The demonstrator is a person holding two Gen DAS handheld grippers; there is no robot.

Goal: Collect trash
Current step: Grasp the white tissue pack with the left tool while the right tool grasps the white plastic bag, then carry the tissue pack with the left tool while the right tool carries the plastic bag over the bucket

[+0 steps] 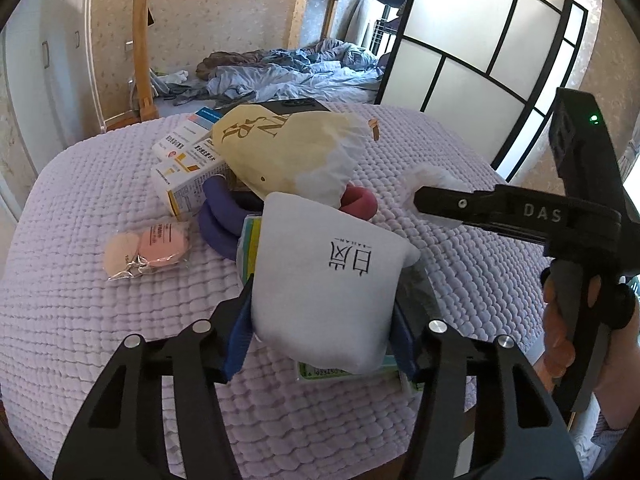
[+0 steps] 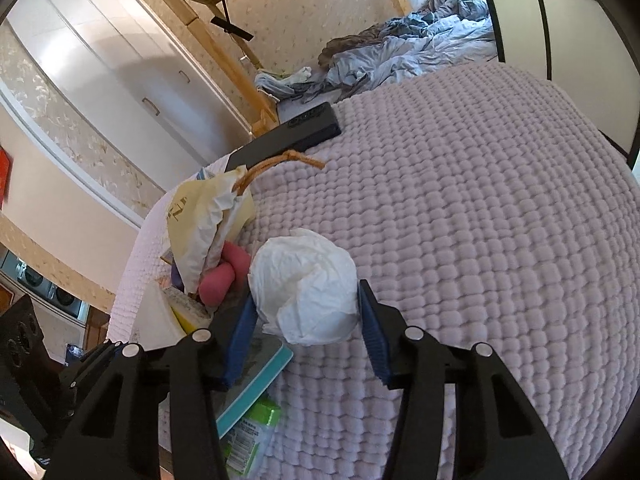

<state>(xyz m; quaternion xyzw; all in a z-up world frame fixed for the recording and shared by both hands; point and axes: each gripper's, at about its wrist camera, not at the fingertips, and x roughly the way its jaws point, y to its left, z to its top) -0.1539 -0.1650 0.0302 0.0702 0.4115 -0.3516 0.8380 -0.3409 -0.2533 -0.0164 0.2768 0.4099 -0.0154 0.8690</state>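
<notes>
My left gripper is shut on a white pouch with black characters, held over the lilac quilt. My right gripper is closed around a crumpled white tissue; both blue pads touch it. The tissue also shows in the left wrist view behind the right gripper's finger. A yellow paper bag lies crumpled at the pile's back.
On the quilt lie medicine boxes, a purple roll, a pink roll, a packet of pink sponges, a black box, a teal-edged booklet and a green packet. An unmade bed lies behind.
</notes>
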